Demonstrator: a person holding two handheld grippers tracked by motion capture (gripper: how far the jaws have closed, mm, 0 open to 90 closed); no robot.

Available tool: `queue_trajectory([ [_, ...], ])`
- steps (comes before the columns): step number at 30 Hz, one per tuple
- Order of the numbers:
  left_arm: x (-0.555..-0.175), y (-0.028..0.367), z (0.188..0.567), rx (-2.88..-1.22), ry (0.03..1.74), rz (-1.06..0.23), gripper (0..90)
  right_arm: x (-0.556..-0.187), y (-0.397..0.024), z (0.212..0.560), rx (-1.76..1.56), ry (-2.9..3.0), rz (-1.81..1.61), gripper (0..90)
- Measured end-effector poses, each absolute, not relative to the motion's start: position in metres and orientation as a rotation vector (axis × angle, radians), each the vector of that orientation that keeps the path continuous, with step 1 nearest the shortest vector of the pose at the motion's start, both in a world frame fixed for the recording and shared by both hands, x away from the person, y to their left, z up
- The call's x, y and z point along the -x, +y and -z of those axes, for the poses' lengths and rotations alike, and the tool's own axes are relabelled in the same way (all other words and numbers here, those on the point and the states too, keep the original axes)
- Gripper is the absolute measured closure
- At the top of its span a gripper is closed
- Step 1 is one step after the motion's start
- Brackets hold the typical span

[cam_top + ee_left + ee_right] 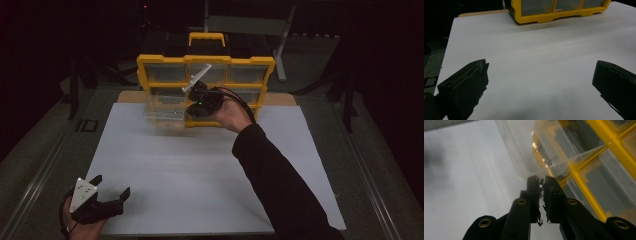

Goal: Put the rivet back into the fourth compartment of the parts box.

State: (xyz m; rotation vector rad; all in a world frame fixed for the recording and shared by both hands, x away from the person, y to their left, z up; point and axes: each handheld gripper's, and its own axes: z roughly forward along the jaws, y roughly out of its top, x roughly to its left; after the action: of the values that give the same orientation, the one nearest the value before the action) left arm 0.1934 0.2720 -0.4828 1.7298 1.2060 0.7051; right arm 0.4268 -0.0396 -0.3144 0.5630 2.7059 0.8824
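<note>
At the lower left of the high view, the left gripper (111,194) rests at the white board's (200,175) near edge, jaws wide apart. Toward the upper centre, the right gripper (542,185) is clamped on a small shiny part (540,185), seen in its own view, just before a clear drawer (167,116) pulled from the yellow organizer (205,62). No writing is legible.

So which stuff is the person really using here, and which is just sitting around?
In use:
- yellow plastic organiser box with clear drawers
- clear plastic drawer pulled out of it
- small shiny metal piece, pinched in the shut right tool

Just sitting around:
- open left tool, holding nothing
- white table top
- grey metal frame behind the box
</note>
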Motion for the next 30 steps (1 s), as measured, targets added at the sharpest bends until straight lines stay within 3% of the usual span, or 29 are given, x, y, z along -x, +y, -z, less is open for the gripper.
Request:
queue_trajectory([
  [30,-0.193,0.273,0.482,-1.722,1.204,-0.71,0.8,-0.433,-0.017,0.313,-0.69,2.511,-1.14,82.7],
])
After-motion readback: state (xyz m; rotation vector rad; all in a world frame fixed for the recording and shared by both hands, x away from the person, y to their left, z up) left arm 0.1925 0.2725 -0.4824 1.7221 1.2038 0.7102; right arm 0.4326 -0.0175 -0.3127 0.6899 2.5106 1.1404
